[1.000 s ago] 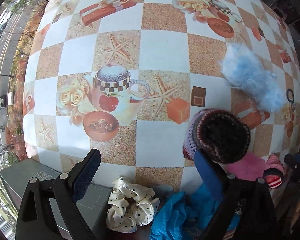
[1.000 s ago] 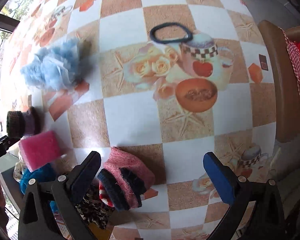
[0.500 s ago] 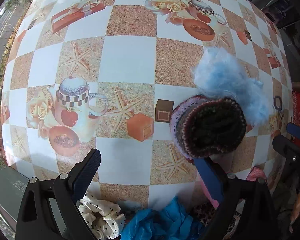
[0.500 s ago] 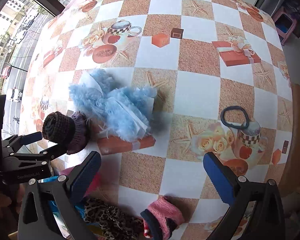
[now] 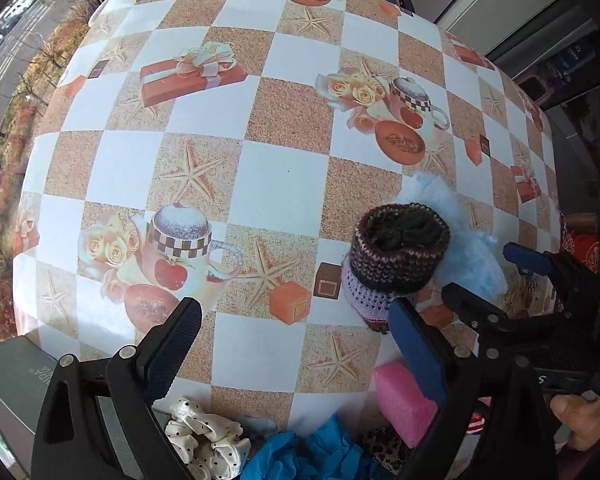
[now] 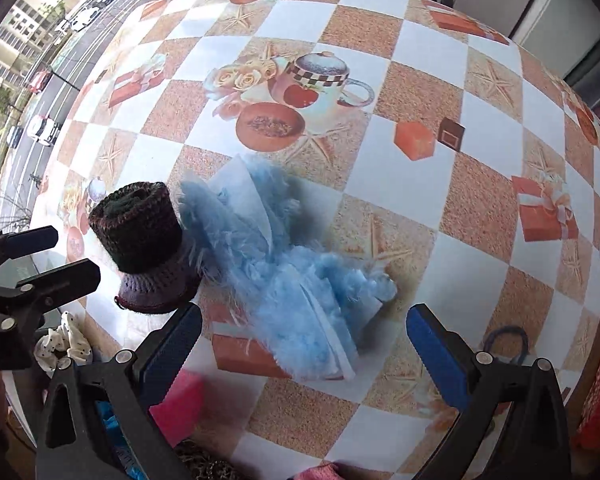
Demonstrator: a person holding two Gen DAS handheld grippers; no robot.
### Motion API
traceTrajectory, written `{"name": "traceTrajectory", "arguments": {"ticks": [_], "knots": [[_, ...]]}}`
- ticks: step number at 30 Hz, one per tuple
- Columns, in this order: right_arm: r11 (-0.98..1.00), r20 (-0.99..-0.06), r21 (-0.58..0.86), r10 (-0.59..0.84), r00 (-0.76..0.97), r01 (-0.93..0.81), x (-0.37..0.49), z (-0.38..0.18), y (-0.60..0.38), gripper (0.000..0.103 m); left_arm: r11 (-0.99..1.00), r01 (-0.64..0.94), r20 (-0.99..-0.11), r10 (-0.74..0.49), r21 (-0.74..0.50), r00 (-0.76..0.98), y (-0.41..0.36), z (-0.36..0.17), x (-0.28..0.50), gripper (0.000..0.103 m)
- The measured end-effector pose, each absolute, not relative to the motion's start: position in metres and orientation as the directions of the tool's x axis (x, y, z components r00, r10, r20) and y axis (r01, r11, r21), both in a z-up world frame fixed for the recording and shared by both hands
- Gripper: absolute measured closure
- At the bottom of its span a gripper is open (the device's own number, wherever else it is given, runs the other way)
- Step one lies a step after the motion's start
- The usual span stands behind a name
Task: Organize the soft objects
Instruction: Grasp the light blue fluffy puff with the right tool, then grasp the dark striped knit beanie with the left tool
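A dark knitted roll with a lilac base stands upright on the checked tablecloth, ahead and right of my left gripper, which is open and holds nothing. Behind the roll lies a fluffy light-blue cloth. In the right wrist view that fluffy cloth lies just ahead of my open right gripper, partly between its fingers. The knitted roll stands to its left, touching it. A pink sponge, a white dotted scrunchie and a blue cloth lie at the near edge.
A grey box sits below the table's near-left edge. A black hair tie lies right of the fluffy cloth. A leopard-print scrunchie and a pink sock lie near the front. A hand holds the right gripper.
The right gripper swung away from the pink sock and now faces the blue fluffy cloth close up. The left gripper drew back and turned. Both stayed open.
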State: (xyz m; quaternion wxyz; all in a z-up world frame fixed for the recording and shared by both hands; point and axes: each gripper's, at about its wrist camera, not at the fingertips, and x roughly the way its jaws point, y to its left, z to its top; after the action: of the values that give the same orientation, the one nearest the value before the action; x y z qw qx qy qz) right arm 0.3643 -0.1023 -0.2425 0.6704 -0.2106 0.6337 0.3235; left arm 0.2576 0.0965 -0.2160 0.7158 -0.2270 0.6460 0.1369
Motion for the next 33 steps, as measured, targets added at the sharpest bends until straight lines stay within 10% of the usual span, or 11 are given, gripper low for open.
{"name": "traceTrajectory", "arguments": {"ticks": [8,14,28,33], "knots": [[0.663,-0.991,0.098,0.136,-0.010,-0.742,0.368,-0.267,-0.082,0.009,0.871,-0.466,-0.986,-0.102,-0.153,0.133,0.067,-0.217,0.249,0.007],[0.681,-0.987,0.091,0.158,0.024,-0.726,0.376,-0.253,-0.102,0.066,0.881,-0.459,-0.991,-0.068,-0.114,0.117,0.045,-0.227,0.268,0.007],[0.801,-0.949,0.290,0.310,-0.053,-0.524,0.367,-0.220,-0.191,0.066,0.897,-0.434,-0.995,-0.098,-0.080,-0.019,0.024,-0.275,0.288,0.009],[0.805,-0.942,0.313,0.329,-0.059,-0.504,0.356,-0.216,-0.196,0.066,0.904,-0.421,-0.996,-0.087,-0.074,-0.012,0.020,-0.277,0.299,0.024]]}}
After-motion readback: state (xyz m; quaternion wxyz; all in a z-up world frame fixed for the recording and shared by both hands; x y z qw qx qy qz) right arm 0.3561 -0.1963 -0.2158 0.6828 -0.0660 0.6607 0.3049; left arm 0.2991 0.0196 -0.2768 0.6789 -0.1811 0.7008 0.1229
